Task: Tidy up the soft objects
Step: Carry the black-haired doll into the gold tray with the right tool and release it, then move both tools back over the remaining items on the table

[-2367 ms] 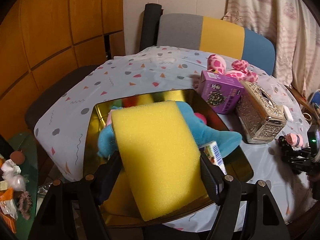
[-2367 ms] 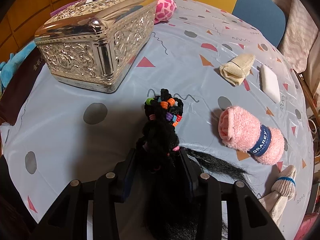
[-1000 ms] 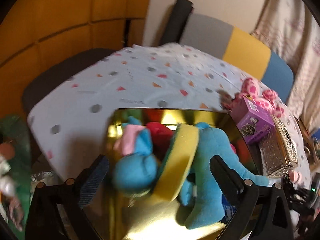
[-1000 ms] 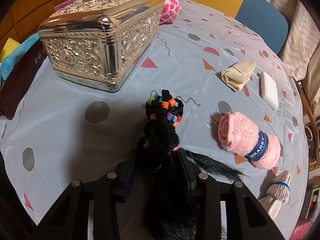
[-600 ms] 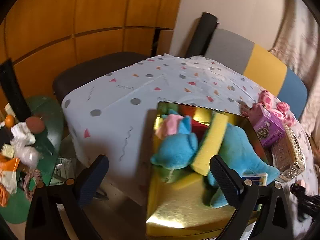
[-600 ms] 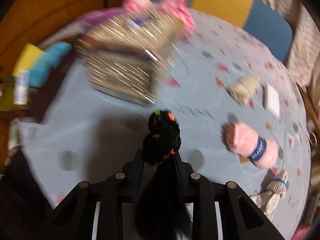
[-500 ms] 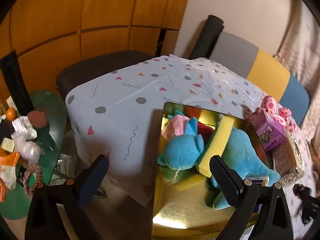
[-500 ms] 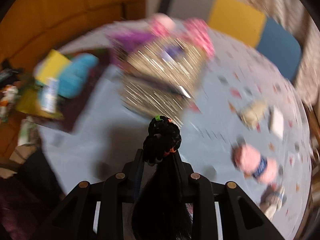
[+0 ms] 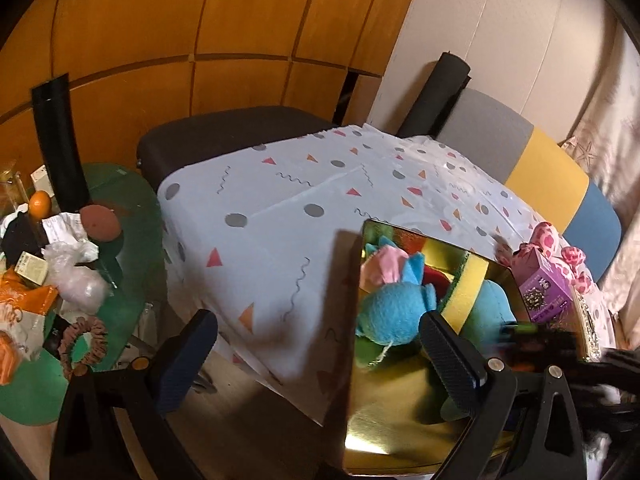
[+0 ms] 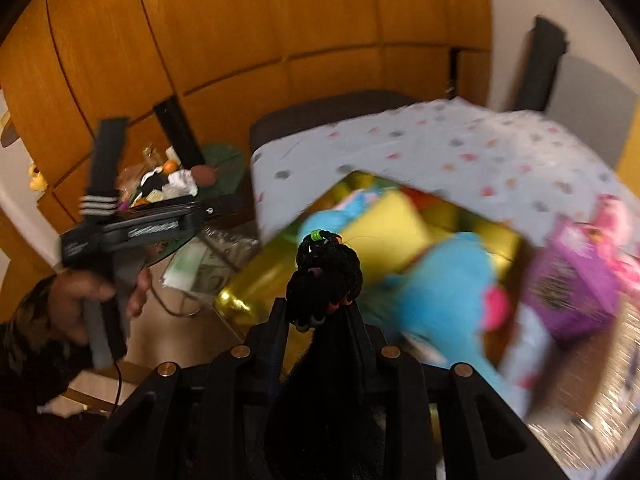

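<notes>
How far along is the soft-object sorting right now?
Done: the yellow sponge and blue plush lie in the gold tray. In hand: the right gripper clamps the black hairpiece above the tray. The left gripper is open, empty. Left: dropping it in.

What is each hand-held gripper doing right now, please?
Left hand-held gripper: open, holding nothing.
Right hand-held gripper: closed on the black hair bundle.

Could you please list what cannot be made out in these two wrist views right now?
- Left wrist view: the right gripper and its load are a dark blur at the right edge.
- Left wrist view: the print on the purple box is too small to read.
- Right wrist view: motion blur smears the blue plush and gold tray.
- Right wrist view: the black hairpiece runs down between the fingers, so its lower end is hidden.
</notes>
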A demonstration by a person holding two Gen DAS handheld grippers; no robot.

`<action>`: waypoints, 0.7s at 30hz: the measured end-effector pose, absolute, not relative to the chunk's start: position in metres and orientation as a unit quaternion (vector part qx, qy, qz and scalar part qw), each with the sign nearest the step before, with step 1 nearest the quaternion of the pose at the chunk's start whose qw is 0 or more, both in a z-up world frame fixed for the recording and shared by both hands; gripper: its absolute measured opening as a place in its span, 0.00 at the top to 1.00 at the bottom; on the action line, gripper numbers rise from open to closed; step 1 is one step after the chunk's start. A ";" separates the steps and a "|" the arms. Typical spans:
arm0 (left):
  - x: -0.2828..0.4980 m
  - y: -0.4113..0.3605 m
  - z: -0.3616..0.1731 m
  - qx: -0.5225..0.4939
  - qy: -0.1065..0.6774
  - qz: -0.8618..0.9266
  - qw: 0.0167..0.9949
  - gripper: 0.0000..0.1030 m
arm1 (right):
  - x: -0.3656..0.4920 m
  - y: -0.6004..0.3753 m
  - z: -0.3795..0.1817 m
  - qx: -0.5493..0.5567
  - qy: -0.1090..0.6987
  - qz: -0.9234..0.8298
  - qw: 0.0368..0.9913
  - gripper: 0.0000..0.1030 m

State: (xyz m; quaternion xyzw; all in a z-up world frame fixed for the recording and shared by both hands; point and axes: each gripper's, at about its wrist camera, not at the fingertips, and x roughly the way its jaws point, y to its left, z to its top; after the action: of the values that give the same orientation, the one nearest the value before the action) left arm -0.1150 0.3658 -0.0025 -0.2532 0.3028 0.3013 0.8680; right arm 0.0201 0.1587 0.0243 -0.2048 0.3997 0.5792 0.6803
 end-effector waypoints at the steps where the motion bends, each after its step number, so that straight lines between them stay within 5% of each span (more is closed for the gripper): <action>1: -0.117 0.367 -0.002 -0.252 0.302 0.303 0.868 0.02 | 0.018 0.175 0.015 -0.206 0.409 0.581 0.672 0.75; 9: -0.127 0.378 -0.012 -0.266 0.309 0.316 0.857 0.02 | 0.009 0.244 -0.069 -0.216 0.503 0.576 0.608 0.70; 12: -0.127 0.376 -0.011 -0.251 0.306 0.323 0.860 0.02 | 0.008 0.237 -0.063 -0.209 0.488 0.583 0.615 0.57; 21: -0.120 0.354 0.002 -0.223 0.303 0.304 0.875 0.02 | 0.027 0.184 -0.012 -0.170 0.428 0.570 0.680 0.57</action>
State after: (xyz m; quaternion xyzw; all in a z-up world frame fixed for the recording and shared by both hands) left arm -0.1195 0.3542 0.0016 -0.2235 0.3027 0.3044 0.8751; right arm 0.0271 0.1842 -0.0116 -0.1700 0.4280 0.5704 0.6802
